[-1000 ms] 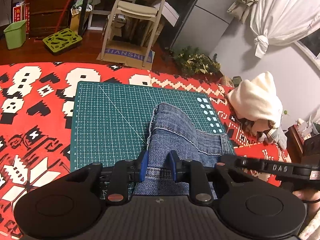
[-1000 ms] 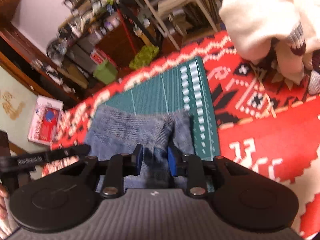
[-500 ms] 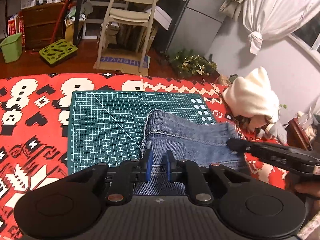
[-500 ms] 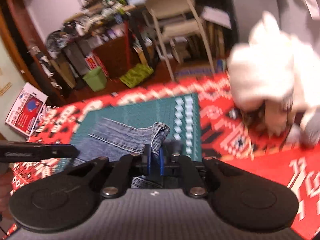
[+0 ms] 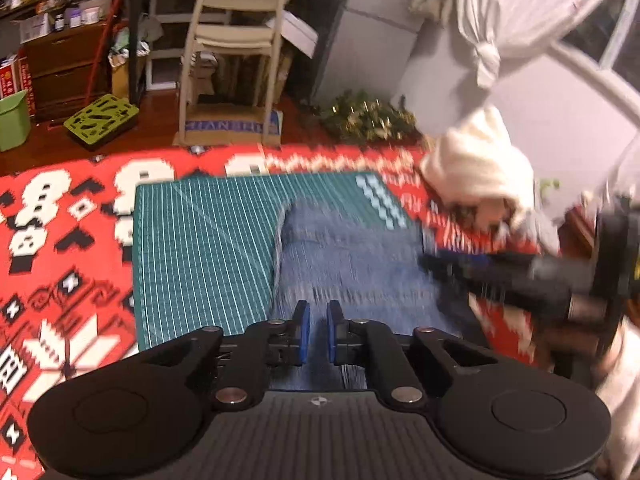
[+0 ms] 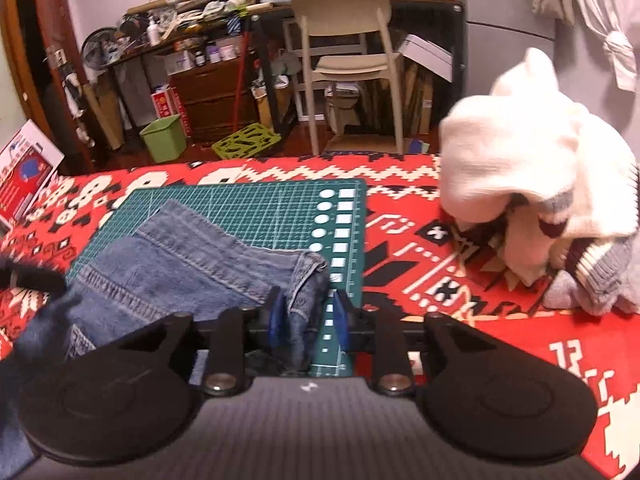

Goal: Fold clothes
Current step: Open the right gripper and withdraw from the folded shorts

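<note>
We see the folded jeans lying on the green cutting mat, which sits on a red patterned blanket. Their long axis runs across the mat, the hemmed end pointing toward the mat's right edge. Our right hand-held gripper is spread, with that hem bunched loosely between its blue pads. Our left hand-held gripper has its pads nearly together over the denim; whether they pinch cloth we cannot tell. A white garment pile lies well right.
</note>
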A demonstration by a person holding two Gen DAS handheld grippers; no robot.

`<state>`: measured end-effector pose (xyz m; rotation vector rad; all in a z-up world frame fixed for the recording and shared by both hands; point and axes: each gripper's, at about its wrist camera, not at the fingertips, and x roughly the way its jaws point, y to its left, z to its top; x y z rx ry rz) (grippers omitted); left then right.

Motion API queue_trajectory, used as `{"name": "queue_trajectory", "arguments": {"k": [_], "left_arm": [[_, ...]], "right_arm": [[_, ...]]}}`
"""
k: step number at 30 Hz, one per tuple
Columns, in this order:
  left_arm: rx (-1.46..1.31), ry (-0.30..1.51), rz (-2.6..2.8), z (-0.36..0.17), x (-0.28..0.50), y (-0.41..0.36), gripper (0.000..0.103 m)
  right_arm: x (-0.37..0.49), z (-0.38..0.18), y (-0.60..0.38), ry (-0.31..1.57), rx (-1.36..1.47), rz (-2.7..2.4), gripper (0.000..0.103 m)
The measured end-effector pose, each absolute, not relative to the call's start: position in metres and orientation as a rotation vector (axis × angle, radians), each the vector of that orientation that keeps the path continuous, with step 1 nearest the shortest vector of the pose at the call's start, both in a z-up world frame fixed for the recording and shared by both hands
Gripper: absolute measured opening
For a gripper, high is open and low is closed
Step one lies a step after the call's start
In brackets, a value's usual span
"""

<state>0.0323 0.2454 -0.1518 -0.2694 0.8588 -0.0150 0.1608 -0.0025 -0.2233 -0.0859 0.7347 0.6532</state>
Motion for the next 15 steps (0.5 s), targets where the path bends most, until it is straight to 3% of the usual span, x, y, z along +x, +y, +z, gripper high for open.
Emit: {"name": "queue_trajectory", "arguments": {"k": [9,15], "left_arm": [[-0.246,0.874,-0.025,-0.153,-0.002,0.222,0.01],[-0.21,0.841,0.019,-0.141,-0.041,0.208,0.037]], "right_arm": [[0.139,-0.189,-0.035,0.697,-0.025,0.618,0.035],[0.085,-0.166,-0.052,0.702,-0.01,0.696,0.039]]}}
